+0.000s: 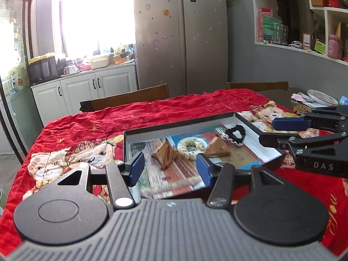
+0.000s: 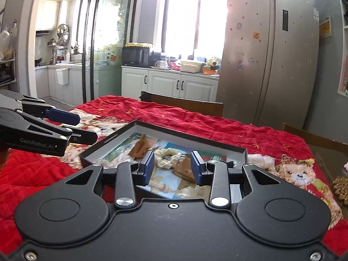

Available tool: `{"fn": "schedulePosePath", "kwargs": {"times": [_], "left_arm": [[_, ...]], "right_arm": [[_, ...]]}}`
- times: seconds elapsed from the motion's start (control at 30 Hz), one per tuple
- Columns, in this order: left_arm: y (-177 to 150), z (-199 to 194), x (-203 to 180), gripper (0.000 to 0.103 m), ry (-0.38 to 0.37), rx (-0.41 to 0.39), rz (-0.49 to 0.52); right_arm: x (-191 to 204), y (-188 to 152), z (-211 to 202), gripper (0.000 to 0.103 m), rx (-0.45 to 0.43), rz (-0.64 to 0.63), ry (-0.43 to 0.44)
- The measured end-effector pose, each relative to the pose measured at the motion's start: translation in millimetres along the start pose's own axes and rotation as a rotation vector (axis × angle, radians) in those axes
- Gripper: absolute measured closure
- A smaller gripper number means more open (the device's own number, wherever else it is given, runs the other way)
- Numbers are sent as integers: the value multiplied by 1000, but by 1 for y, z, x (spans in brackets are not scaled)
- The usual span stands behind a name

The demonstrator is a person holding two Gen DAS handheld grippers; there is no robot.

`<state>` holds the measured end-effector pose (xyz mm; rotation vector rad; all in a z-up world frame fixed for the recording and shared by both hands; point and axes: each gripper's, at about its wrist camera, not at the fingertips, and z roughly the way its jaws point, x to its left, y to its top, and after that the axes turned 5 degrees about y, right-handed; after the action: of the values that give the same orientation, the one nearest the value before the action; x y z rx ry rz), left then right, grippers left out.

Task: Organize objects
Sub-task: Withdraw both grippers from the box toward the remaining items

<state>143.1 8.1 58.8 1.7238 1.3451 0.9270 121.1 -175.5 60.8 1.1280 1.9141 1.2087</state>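
A shallow black-rimmed box [image 1: 178, 123] lies on the red bear-print blanket [image 1: 91, 119]. In it are two brown triangular pouches [image 1: 165, 154] [image 1: 217, 147], a cream scrunchie [image 1: 191, 146] and a black scrunchie [image 1: 236, 133]. My left gripper [image 1: 170, 169] is open and empty above the box's near edge. My right gripper [image 2: 173, 167] is open and empty above the same box [image 2: 184, 133], over the cream scrunchie [image 2: 167, 156] and a brown pouch [image 2: 184, 168]. Each gripper shows at the edge of the other's view.
Wooden chairs [image 1: 128, 99] stand behind the table. At the table's right end lie a plate [image 1: 322, 97] and a brown knobbly item [image 2: 341, 187]. A fridge [image 1: 180, 32], cabinets [image 1: 87, 87] and shelves [image 1: 304, 15] stand beyond.
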Motion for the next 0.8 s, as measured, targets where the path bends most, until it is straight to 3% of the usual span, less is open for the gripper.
{"fn": "schedulePosePath", "kwargs": {"times": [0.3,0.8], "left_arm": [[-28,-29,-14,31,-75,18,59],[-63,-31,-33,31,-170,111,83]], "right_arm": [[15,-31,-32,68,33,7,56],[52,-86,-51,69,117,-91,227]]}}
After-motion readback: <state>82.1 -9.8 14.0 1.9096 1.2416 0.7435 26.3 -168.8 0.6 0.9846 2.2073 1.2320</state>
